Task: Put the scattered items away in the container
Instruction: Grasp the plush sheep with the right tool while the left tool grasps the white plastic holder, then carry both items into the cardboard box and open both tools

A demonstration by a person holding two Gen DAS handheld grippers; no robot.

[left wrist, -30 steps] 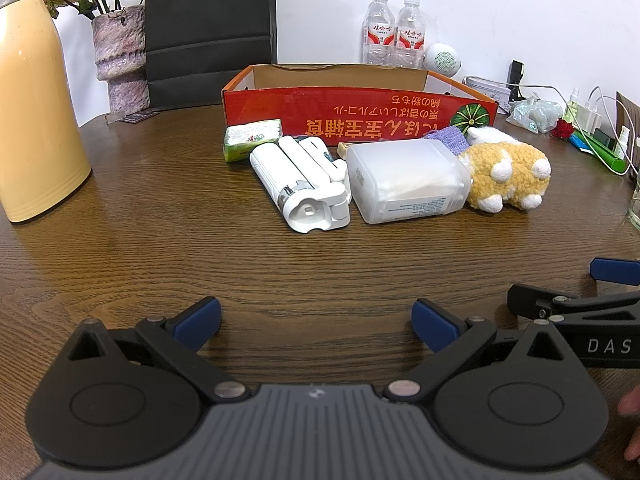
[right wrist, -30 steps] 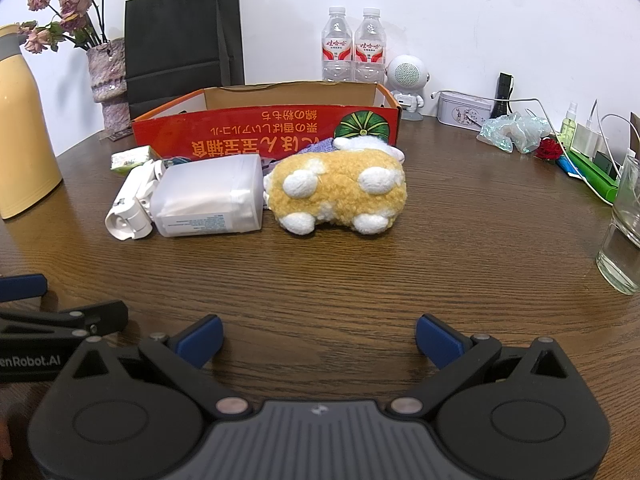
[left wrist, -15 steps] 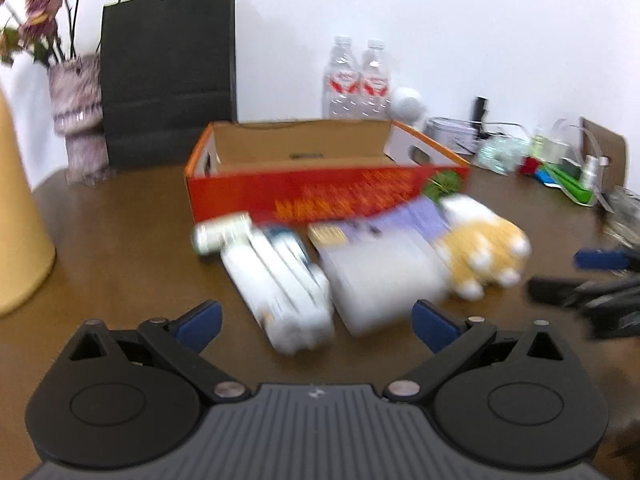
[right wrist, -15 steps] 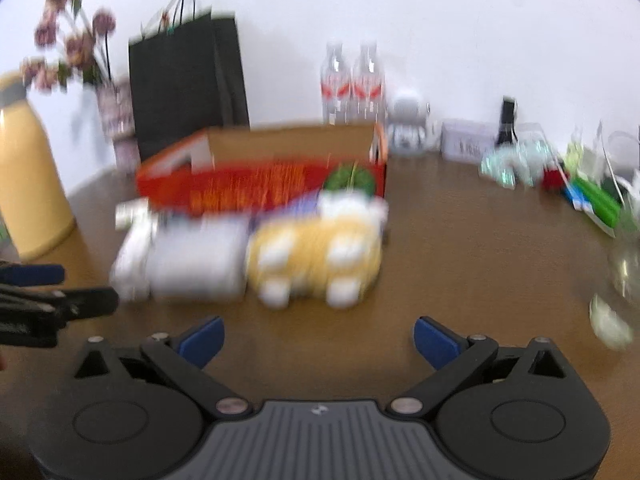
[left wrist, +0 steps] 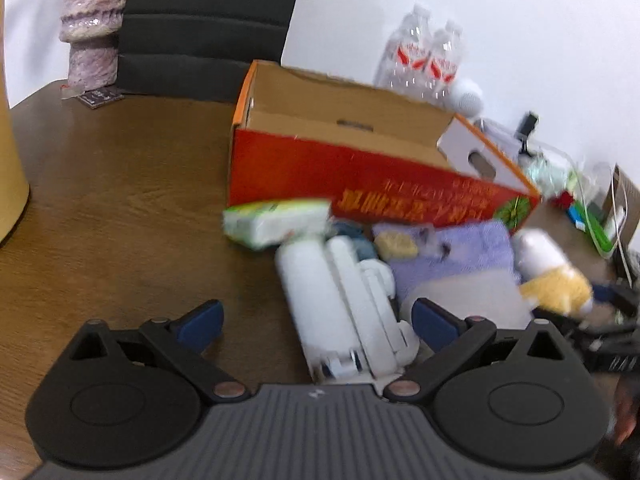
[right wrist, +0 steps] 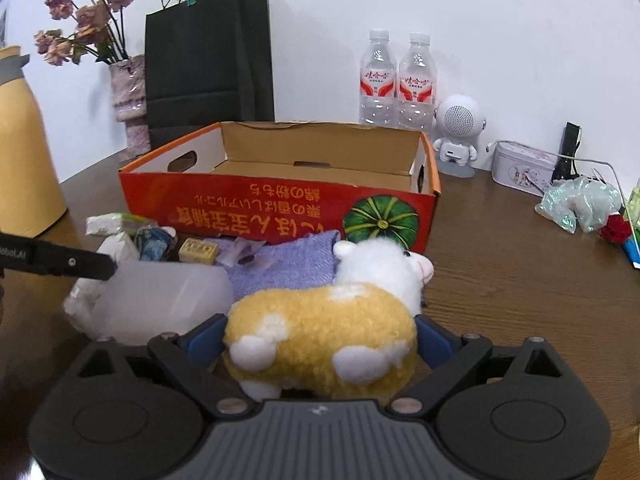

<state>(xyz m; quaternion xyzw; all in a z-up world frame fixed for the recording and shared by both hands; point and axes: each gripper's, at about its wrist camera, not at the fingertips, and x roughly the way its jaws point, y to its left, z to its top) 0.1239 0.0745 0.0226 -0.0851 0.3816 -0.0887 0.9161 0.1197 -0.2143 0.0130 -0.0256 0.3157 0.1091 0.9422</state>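
Note:
An open red cardboard box (right wrist: 280,204) stands on the wooden table; it also shows in the left wrist view (left wrist: 360,168). In front of it lie a yellow and white plush sheep (right wrist: 320,332), a purple cloth (right wrist: 288,260), a frosted plastic box (right wrist: 160,304), a white folded device (left wrist: 344,304) and a green tissue pack (left wrist: 276,220). My right gripper (right wrist: 320,340) is open with its fingers on either side of the sheep. My left gripper (left wrist: 316,320) is open, with the white device between its fingers.
A yellow flask (right wrist: 24,144), a vase of dried flowers (right wrist: 128,100) and a black bag (right wrist: 208,56) stand at the back left. Two water bottles (right wrist: 396,80), a white speaker (right wrist: 458,136), a tin (right wrist: 520,168) and crumpled wrap (right wrist: 580,204) stand at the right.
Both grippers have moved forward towards the items. The right one now has the sheep between its fingers, the left one the white device. Both stay open.

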